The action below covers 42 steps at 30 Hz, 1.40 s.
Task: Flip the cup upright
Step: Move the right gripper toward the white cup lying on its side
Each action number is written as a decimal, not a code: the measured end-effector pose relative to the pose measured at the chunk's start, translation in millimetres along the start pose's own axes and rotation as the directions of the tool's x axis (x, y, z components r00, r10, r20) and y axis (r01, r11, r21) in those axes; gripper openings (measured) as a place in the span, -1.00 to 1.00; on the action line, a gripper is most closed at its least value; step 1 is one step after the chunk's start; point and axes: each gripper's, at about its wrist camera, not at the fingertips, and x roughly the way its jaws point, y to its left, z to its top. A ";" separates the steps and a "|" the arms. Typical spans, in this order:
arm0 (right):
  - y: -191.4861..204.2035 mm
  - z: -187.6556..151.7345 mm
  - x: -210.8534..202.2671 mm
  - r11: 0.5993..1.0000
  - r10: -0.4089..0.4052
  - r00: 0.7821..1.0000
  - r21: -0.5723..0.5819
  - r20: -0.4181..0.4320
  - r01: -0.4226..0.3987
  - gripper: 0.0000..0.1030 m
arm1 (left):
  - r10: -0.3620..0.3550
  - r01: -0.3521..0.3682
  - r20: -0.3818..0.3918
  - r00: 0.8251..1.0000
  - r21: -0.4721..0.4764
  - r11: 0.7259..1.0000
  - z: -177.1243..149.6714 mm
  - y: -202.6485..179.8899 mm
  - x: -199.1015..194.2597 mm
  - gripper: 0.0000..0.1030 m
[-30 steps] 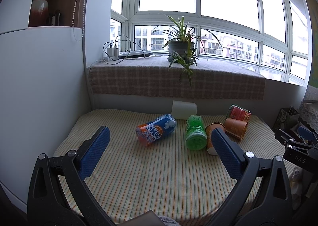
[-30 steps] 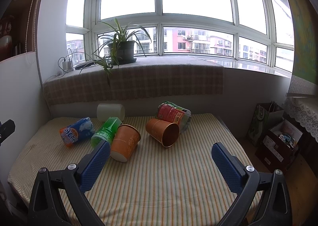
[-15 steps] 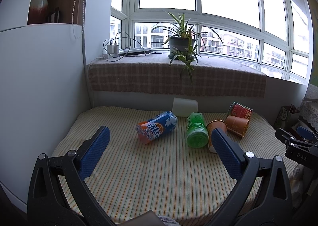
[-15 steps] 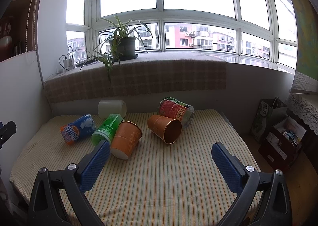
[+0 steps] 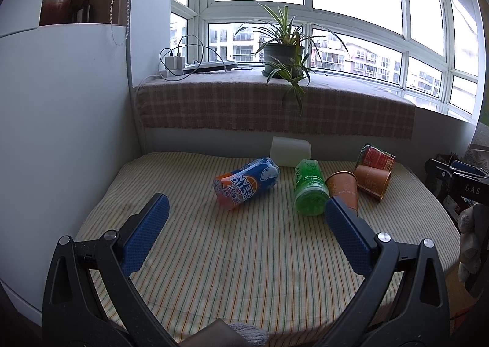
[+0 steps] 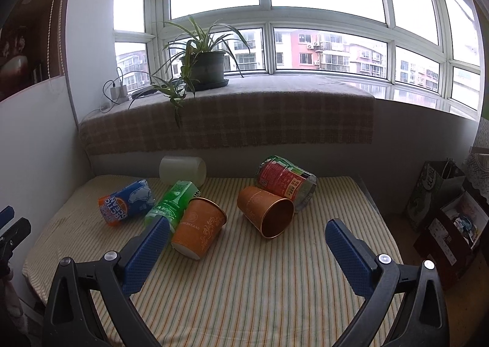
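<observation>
Several cups lie on their sides on a striped table (image 6: 259,292). A blue-orange cup (image 5: 246,183) (image 6: 126,202), a green cup (image 5: 308,191) (image 6: 172,200), an orange cup (image 5: 342,188) (image 6: 198,229), a copper cup (image 5: 373,179) (image 6: 266,211), a red-label cup (image 5: 376,157) (image 6: 284,180) and a white translucent cup (image 5: 290,151) (image 6: 182,168) lie there. My left gripper (image 5: 243,235) is open and empty, short of the blue-orange and green cups. My right gripper (image 6: 243,252) is open and empty, short of the orange and copper cups.
A window ledge with a checked cloth (image 5: 275,111) and a potted plant (image 6: 203,67) runs behind the table. A white wall (image 5: 61,133) borders the left side. Bags and boxes (image 6: 443,209) stand on the floor at the right.
Both grippers have risen or tilted slightly, so the cups sit a little lower and nearer in both views. Both stay open. No cup has moved.
</observation>
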 end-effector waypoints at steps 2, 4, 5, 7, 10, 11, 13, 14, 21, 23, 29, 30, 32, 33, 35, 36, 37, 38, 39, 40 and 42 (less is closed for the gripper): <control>3.9 10.0 10.6 0.999 0.026 1.000 -0.046 -0.009 -0.027 1.00 | 0.011 -0.011 -0.004 1.000 -0.004 1.000 -1.5 4.3 1.5 1.00; 11.6 20.7 21.9 0.994 0.054 0.998 -0.098 -0.018 -0.055 1.00 | 0.022 -0.022 -0.009 1.000 -0.008 1.000 -2.2 9.7 3.9 1.00; 16.4 25.4 27.6 0.990 0.063 0.998 -0.125 -0.025 -0.066 1.00 | 0.026 -0.027 -0.011 1.000 -0.010 1.000 -2.8 11.9 4.7 1.00; 27.8 34.9 38.8 0.977 0.102 0.994 -0.185 -0.037 -0.107 0.99 | 0.034 -0.034 -0.015 0.999 -0.015 0.999 -3.8 16.2 6.5 1.00; 45.3 46.4 56.7 0.955 0.145 0.988 -0.255 -0.055 -0.154 0.99 | 0.043 -0.044 -0.023 0.999 -0.022 0.999 -3.9 24.0 9.8 1.00; 50.6 50.3 63.6 0.947 0.156 0.986 -0.275 -0.065 -0.168 0.99 | 0.047 -0.048 -0.026 0.999 -0.024 0.999 -4.0 26.4 11.1 1.00; 61.2 57.9 78.2 0.927 0.178 0.980 -0.319 -0.091 -0.198 0.99 | 0.054 -0.055 -0.031 0.998 -0.026 0.998 -4.4 30.7 13.6 1.00; 67.1 61.7 86.5 0.914 0.188 0.976 -0.346 -0.110 -0.215 1.00 | 0.058 -0.059 -0.034 0.998 -0.028 0.998 -4.6 33.3 15.1 1.00; 105.4 73.5 149.0 0.809 0.227 0.936 -0.483 -0.268 -0.335 0.99 | 0.076 -0.078 -0.056 0.996 -0.035 0.996 -7.1 46.5 26.9 1.00; 113.3 74.4 168.5 0.782 0.210 0.927 -0.517 -0.310 -0.349 0.99 | 0.086 -0.089 -0.063 0.994 -0.037 0.995 -7.3 49.8 30.5 1.00; 138.4 77.1 211.8 0.691 0.163 0.905 -0.608 -0.394 -0.389 0.98 | 0.115 -0.120 -0.082 0.990 -0.057 0.991 -8.5 61.7 41.2 1.00; 142.8 76.9 217.9 0.674 0.156 0.900 -0.623 -0.407 -0.398 0.98 | 0.118 -0.123 -0.086 0.989 -0.060 0.991 -9.0 63.0 43.6 1.00; 152.5 75.3 231.6 0.641 0.134 0.890 -0.647 -0.435 -0.413 0.98 | 0.122 -0.129 -0.097 0.988 -0.064 0.990 -9.7 65.8 47.8 1.00; 156.6 73.7 238.4 0.624 0.124 0.885 -0.658 -0.450 -0.421 0.96 | 0.125 -0.132 -0.101 0.987 -0.066 0.989 -10.5 67.3 49.4 1.00; 163.8 70.1 251.7 0.595 0.106 0.873 -0.673 -0.476 -0.439 0.93 | 0.131 -0.138 -0.108 0.986 -0.068 0.988 -11.4 70.2 52.9 1.00; 166.9 69.0 257.4 0.586 0.098 0.867 -0.676 -0.488 -0.447 0.91 | 0.134 -0.142 -0.111 0.985 -0.070 0.987 -11.8 72.3 54.3 1.00; 169.7 68.2 263.0 0.579 0.090 0.864 -0.680 -0.495 -0.450 0.91 | 0.136 -0.145 -0.114 0.984 -0.074 0.987 -12.0 74.1 55.3 1.00; 171.9 67.8 267.6 0.570 0.084 0.861 -0.684 -0.502 -0.454 0.91 | 0.140 -0.149 -0.117 0.983 -0.079 0.986 -12.3 76.0 55.9 1.00; 173.7 67.8 271.8 0.562 0.080 0.858 -0.688 -0.507 -0.459 0.91 | 0.143 -0.154 -0.119 0.982 -0.083 0.985 -12.2 78.1 56.9 1.00; 175.2 68.0 276.5 0.556 0.076 0.856 -0.691 -0.512 -0.463 0.91 | 0.148 -0.159 -0.121 0.981 -0.086 0.984 -12.1 79.9 58.1 1.00; 177.4 69.8 284.3 0.546 0.070 0.849 -0.692 -0.524 -0.473 0.91 | 0.161 -0.172 -0.124 0.979 -0.090 0.981 -12.1 84.1 58.6 1.00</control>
